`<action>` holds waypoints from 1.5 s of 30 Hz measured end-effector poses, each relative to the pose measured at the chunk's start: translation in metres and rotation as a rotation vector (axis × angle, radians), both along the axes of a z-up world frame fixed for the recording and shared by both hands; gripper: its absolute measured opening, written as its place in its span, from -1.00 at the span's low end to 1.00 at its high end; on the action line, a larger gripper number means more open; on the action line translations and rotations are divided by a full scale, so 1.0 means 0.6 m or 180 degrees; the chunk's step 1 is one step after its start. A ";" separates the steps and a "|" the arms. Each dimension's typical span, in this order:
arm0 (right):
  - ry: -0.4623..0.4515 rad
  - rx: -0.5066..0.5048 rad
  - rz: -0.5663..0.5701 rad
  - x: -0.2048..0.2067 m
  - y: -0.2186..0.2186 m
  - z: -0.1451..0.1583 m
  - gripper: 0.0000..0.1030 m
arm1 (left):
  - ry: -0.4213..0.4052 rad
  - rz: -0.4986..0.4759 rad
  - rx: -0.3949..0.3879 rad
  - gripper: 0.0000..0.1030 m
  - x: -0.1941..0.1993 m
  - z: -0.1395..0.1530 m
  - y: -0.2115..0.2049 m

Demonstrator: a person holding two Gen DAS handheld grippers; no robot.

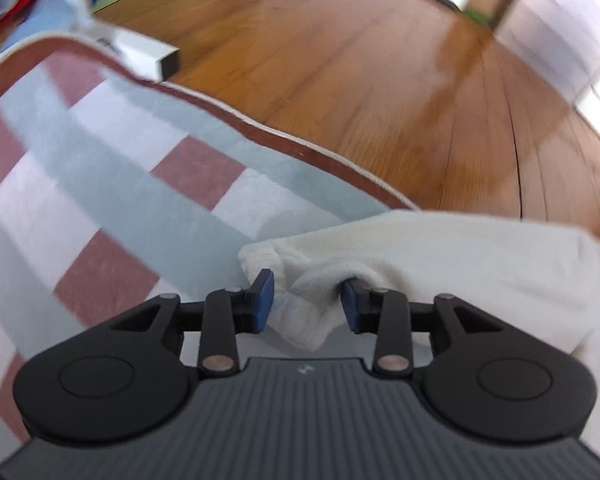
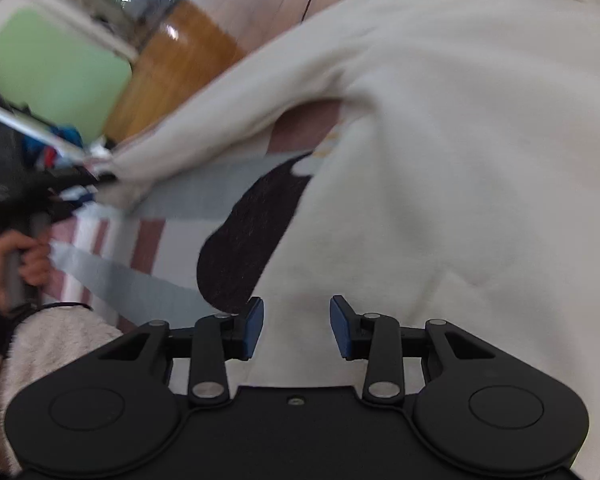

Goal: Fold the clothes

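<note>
The landmark here is the checked rug (image 1: 112,184), blocked in pale blue, white and dusty red with a brown border, lying on a wooden floor (image 1: 380,80). At the rug's far left corner in the left wrist view stands a white metal leg (image 1: 148,50), blurred. Toward the rug's right edge lies a cream sweatshirt (image 1: 440,256), and the left gripper (image 1: 307,300) has a bunched fold of its cuff between its blue fingers (image 1: 265,296); the fingers stand at a middling gap and appear to press the cloth, though the right one is partly buried in it. In the right wrist view, a person's hand (image 2: 18,268) grips a handle at the rug's left side, beside a fluffy sleeve (image 2: 48,344), and the sweatshirt's arm stretches across the rug toward it. A dark patch (image 2: 248,240) shows on the garment's front near the rug's middle. The right gripper (image 2: 297,328) hangs over the cream body cloth, fingers partly apart; whether they pinch it I cannot tell.
</note>
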State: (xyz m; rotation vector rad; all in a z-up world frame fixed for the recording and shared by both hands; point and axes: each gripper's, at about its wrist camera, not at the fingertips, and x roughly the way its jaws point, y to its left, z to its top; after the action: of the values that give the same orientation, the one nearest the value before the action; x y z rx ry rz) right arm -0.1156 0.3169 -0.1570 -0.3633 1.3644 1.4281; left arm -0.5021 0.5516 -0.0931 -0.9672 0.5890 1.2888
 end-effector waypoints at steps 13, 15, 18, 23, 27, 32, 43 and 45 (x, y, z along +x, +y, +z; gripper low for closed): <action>-0.0401 0.0005 0.0239 -0.082 0.063 -0.006 0.35 | -0.0410 0.0292 -0.0076 0.25 -0.068 -0.030 -0.049; -0.0855 0.0059 0.0358 -0.099 0.057 -0.003 -0.40 | -0.0280 0.0261 -0.0029 0.25 -0.055 -0.034 -0.053; -0.0963 0.0116 0.0304 -0.087 0.029 0.004 -0.88 | -0.0158 0.0147 -0.0019 0.25 -0.040 -0.042 -0.052; -0.0684 0.0070 0.0256 -0.058 -0.039 0.022 -0.89 | -0.0337 0.0255 -0.0017 0.25 -0.063 -0.036 -0.054; -0.0550 0.0071 0.0248 -0.039 -0.068 -0.003 -0.88 | -0.0579 0.0368 -0.0122 0.28 -0.081 -0.049 -0.047; -0.0292 0.0123 0.0109 -0.029 -0.069 -0.020 -0.88 | -0.0918 0.0452 -0.0135 0.28 -0.090 -0.061 -0.045; 0.0329 0.0134 -0.0448 0.006 -0.096 -0.051 -0.91 | -0.1123 0.0428 -0.0448 0.46 -0.073 -0.080 0.003; 0.0395 0.0164 -0.0496 0.009 -0.102 -0.054 -0.91 | -0.1257 0.0390 -0.0684 0.49 -0.057 -0.103 0.017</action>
State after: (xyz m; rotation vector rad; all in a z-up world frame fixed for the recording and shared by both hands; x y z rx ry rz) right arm -0.1100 0.2556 -0.1894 -0.1332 1.4205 1.3715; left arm -0.5361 0.5615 -0.1549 -1.4135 0.3681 1.1129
